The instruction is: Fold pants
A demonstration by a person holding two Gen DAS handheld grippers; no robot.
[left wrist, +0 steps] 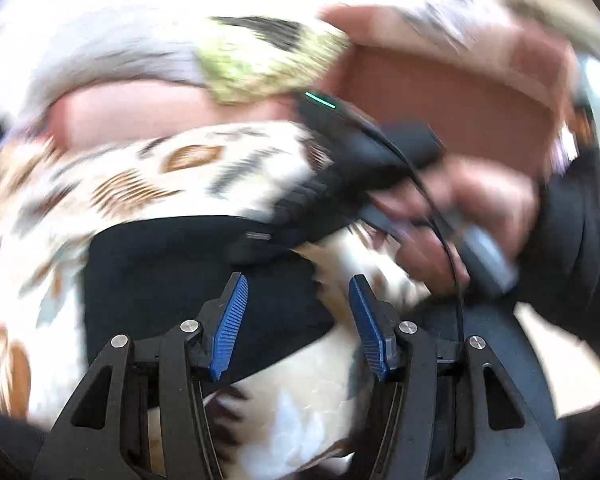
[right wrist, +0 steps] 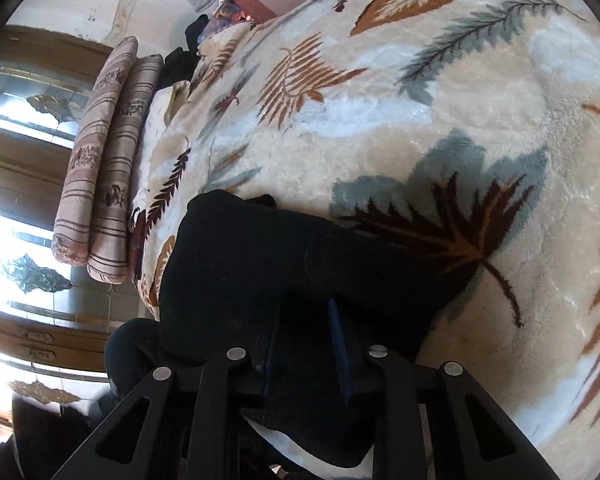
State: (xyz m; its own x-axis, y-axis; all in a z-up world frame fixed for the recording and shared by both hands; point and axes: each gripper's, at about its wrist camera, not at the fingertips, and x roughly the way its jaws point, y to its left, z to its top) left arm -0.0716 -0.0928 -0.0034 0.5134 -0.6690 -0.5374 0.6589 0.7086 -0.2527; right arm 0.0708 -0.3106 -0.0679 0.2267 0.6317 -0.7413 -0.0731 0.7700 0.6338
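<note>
A bed under a cream leaf-patterned blanket (right wrist: 440, 128) fills the room. Two striped cushions (right wrist: 104, 168) lean beside wood-framed glass panels (right wrist: 32, 96), possibly sunlit windows.

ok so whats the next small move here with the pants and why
Probably lift the right tongs a little, drawing the black pants up off the leaf-print blanket. The dark fabric sits bunched between their fingers, while the left tongs stand open and empty over the cloth, so only the right side could carry the fold.

Black hand-held gripper (left wrist: 298, 320), ribbed blue pads (left wrist: 230, 328), silver screws, black sleeve (left wrist: 568, 248)
</note>
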